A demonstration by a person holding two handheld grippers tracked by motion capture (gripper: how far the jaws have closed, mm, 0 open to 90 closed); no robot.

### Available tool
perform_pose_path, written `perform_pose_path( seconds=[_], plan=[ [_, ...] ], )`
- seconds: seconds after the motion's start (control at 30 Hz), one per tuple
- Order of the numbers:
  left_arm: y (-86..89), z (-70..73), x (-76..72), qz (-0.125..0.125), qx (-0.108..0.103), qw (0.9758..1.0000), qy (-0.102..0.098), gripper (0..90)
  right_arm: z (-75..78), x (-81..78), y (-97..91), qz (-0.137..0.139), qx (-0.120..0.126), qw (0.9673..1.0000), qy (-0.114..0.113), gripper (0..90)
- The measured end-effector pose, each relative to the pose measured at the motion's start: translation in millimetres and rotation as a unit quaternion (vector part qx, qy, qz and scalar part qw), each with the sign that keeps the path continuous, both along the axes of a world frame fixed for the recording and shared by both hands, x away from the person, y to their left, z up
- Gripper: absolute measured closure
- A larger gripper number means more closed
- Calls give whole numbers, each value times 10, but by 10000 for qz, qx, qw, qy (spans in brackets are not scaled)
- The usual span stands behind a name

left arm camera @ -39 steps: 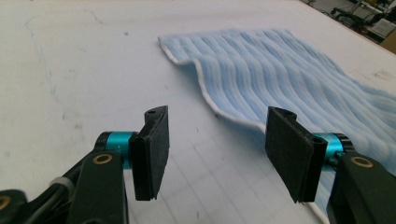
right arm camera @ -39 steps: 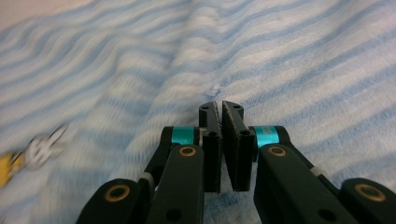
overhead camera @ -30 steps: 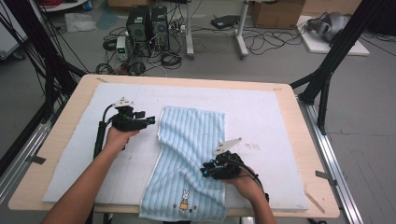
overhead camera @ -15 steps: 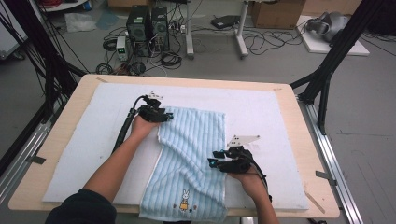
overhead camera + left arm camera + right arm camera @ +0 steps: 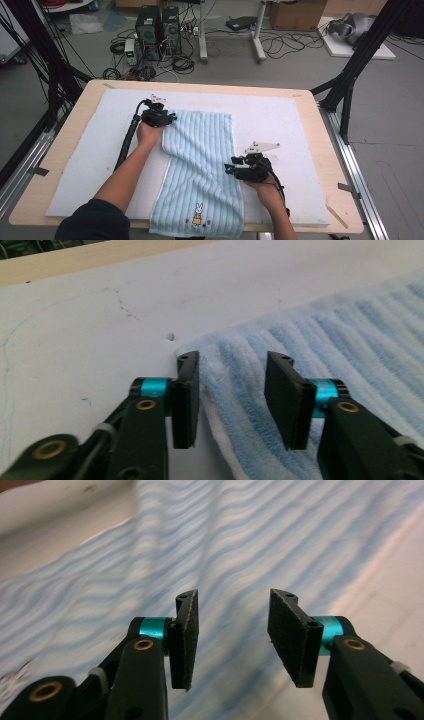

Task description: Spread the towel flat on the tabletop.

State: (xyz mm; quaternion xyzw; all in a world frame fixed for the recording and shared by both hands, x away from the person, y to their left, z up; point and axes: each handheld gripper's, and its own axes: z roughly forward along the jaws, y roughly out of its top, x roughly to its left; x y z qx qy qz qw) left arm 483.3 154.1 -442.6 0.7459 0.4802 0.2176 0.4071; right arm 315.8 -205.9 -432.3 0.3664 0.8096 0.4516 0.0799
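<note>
Centrally, a white mat (image 5: 280, 120) covers the wooden table (image 5: 320, 130) (computers (image 5: 160, 25) upper left). The left gripper (image 5: 167, 119) and right gripper (image 5: 231, 168), jaws apart, flank the striped blue towel (image 5: 202, 165).

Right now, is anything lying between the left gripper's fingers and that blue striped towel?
Nothing visible. The left gripper is open right at the far left corner of the towel, which lies between its fingers on the white mat.

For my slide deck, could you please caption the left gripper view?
Open left gripper astride the corner of a striped blue towel on a white mat.
</note>
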Motion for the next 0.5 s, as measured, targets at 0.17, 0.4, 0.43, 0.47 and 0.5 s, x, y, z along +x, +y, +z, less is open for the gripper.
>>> perform_pose_path(
  seconds=[0.17, 0.4, 0.43, 0.47, 0.5],
  plan=[
    [78, 78, -42, -66, -155, 9998, 52, 451, 60, 338, -71, -650, -96, 9977, -152, 503],
    [161, 6, -121, -270, -416, 9981, 356, 487, 45, 1000, 34, -1092, -456, 9928, -189, 486],
    [167, -6, -127, -287, -438, 9978, 401, 494, 32, 1082, 55, -1156, -457, 9921, -172, 484],
    [168, -17, -130, -334, -437, 9976, 432, 508, 12, 1165, 77, -1226, -514, 9910, -164, 478],
    [165, -25, -134, -379, -417, 9974, 459, 524, -9, 1245, 103, -1271, -574, 9902, -52, 472]
  ],
)
